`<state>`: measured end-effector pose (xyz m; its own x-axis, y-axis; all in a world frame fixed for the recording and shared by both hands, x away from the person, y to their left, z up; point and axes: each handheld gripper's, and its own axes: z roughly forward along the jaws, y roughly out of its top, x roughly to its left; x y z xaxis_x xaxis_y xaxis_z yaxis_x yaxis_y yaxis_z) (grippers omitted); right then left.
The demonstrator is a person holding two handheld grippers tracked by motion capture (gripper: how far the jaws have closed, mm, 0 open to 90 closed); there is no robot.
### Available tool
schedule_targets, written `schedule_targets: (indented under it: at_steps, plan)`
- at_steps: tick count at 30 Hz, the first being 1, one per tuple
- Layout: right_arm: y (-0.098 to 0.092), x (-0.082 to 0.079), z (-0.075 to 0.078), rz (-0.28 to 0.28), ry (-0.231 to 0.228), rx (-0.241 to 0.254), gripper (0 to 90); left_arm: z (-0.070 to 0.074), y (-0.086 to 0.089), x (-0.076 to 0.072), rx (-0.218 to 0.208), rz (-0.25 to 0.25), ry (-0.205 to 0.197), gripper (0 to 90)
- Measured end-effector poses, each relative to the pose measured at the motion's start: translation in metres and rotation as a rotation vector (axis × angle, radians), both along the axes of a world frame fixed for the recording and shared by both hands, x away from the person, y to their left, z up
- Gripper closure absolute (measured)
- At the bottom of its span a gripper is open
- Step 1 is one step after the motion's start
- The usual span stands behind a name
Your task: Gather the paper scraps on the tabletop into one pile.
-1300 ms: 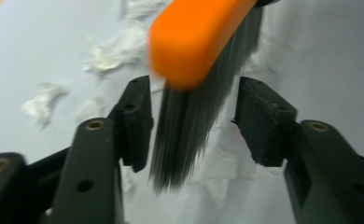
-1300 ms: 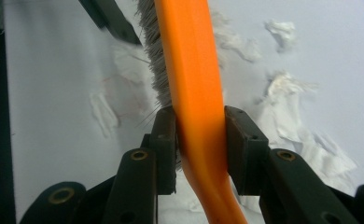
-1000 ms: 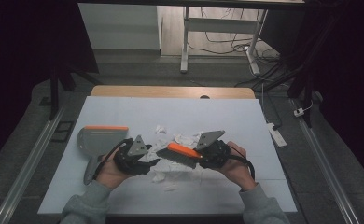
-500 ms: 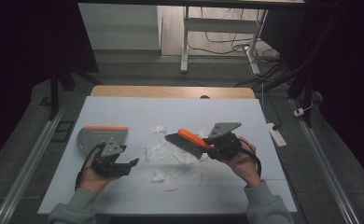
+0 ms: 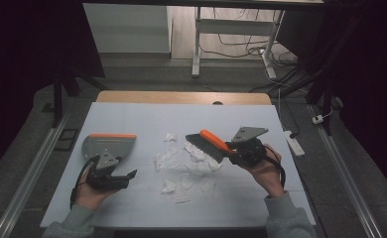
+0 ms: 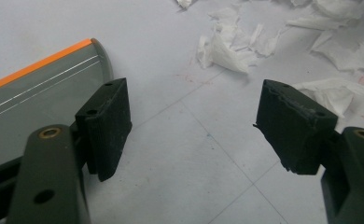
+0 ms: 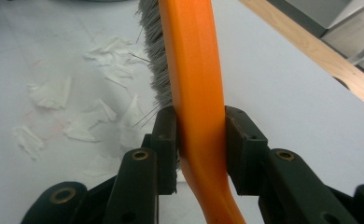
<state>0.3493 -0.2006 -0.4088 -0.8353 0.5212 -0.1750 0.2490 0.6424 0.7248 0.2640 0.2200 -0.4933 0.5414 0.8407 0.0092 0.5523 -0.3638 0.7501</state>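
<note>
No readable text, label or number anywhere.

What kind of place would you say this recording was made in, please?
Probably a lab or workshop set up for recording: a white-topped table holding only a brush, dustpan and torn paper scraps, with loose cables on the floor behind.

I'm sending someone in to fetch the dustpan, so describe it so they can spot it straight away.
On the white table, look at its left half, just left of the scattered white paper scraps. The dustpan lies flat there, right beyond the open left gripper. It is the only grey, tray-shaped thing, with an orange strip along its far edge; the brush is held up on the right.
</note>
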Motion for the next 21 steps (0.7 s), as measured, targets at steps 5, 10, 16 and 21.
schedule_targets:
  at_steps: [5, 10, 16, 21]
  plan:
    - [-0.010, 0.004, 0.000, -0.062, -0.006, 0.018, 67.1, -0.003, 0.004, -0.001, 0.011, 0.002, 0.007, 26.9]
    - [-0.019, 0.013, -0.002, -0.135, -0.015, 0.008, 67.1, -0.004, 0.012, -0.003, 0.023, 0.008, 0.002, 26.2]
    - [-0.025, 0.034, -0.006, -0.233, 0.016, -0.028, 67.1, -0.013, 0.019, -0.001, 0.022, 0.007, 0.027, 26.0]
    - [-0.021, 0.062, -0.006, -0.300, 0.057, -0.121, 67.2, -0.016, 0.019, -0.003, 0.027, -0.004, 0.027, 25.8]
